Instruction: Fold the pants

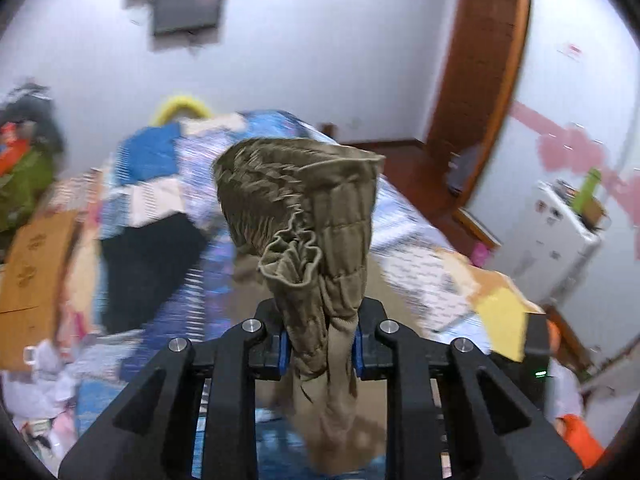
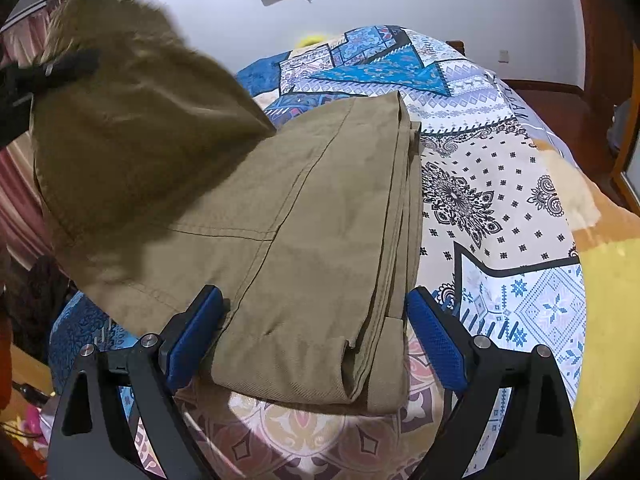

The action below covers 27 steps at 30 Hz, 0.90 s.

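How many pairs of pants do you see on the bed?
1: khaki pants lie on the patterned bedspread; the left gripper lifts the waistband end. Others may be hidden.

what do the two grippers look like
Both are matt black angular frames with triangular cut-outs and round silver bolt heads. The left gripper has blue pads on its jaws. The right gripper has larger ribbed blue pads. No cables, sleeves or hands show.
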Each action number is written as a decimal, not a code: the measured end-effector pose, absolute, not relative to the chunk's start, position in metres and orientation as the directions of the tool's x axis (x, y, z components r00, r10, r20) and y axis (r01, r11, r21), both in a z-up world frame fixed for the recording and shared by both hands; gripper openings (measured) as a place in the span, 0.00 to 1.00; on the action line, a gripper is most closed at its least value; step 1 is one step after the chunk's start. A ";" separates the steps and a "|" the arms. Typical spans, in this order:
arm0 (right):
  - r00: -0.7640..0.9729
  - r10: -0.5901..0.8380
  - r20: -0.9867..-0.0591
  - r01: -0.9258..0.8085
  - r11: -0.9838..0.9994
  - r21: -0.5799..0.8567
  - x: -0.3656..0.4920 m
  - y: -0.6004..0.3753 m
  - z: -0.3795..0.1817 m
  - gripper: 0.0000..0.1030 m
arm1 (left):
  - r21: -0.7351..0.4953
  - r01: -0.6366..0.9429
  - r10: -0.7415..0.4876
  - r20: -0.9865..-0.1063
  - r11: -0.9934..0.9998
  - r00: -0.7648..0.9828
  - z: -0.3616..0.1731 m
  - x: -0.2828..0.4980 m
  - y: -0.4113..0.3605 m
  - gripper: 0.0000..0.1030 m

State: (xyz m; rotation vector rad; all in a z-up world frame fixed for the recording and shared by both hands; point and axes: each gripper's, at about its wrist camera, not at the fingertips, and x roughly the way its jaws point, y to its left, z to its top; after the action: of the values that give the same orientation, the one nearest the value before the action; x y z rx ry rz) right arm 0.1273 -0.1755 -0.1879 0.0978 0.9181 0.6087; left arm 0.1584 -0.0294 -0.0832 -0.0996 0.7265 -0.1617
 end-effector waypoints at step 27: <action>0.509 0.480 -0.714 -0.440 0.859 0.263 0.113 -0.185 -0.168 0.89 | -0.116 0.146 -0.184 -0.722 0.982 0.667 -0.108 0.209 -0.046 0.85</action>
State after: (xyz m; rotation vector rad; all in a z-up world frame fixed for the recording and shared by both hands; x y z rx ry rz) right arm 0.1133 -0.1848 -0.1681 0.0499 0.8758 0.5542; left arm 0.2093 -0.0463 -0.1075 -0.0498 0.8198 -0.1863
